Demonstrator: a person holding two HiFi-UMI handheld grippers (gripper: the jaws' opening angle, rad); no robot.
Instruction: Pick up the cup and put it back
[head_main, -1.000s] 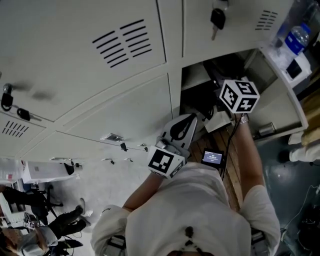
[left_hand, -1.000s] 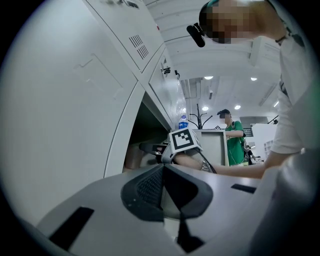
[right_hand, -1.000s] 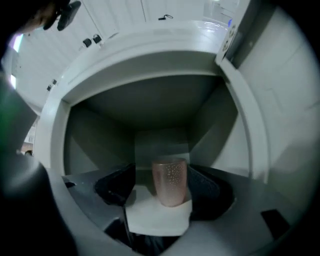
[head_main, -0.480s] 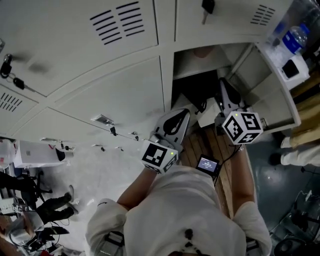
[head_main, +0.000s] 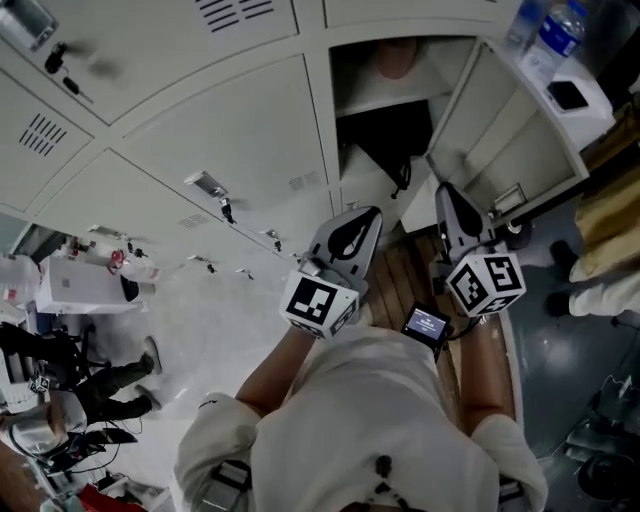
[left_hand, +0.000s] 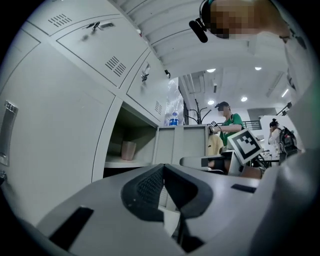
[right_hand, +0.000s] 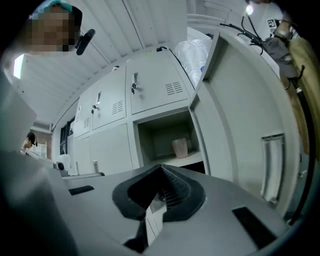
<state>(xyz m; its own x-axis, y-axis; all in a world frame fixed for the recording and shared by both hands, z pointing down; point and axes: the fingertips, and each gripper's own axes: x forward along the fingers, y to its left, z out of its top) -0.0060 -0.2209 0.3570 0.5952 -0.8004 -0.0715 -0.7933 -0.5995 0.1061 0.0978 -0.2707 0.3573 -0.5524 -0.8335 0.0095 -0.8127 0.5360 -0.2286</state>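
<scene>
A pale pink cup (head_main: 392, 60) stands upright on the shelf of the open locker compartment, also visible as the cup (left_hand: 128, 150) and the cup (right_hand: 180, 147) in the two gripper views. Neither gripper touches it. My left gripper (head_main: 366, 217) is held below the locker, jaws shut and empty. My right gripper (head_main: 444, 192) is beside it to the right, also shut with nothing in it, well short of the shelf. In the left gripper view the right gripper's marker cube (left_hand: 246, 145) shows at the right.
The locker door (head_main: 500, 130) hangs open at the right, close to my right gripper. A black bag (head_main: 390, 140) fills the compartment under the shelf. Water bottles (head_main: 555, 30) stand at top right. Closed lockers (head_main: 200, 130) lie left. A person in green (left_hand: 227, 122) stands behind.
My right gripper has drawn back out of the locker opening and down beside the left gripper. The view has shifted so the shelf and cup now show.
</scene>
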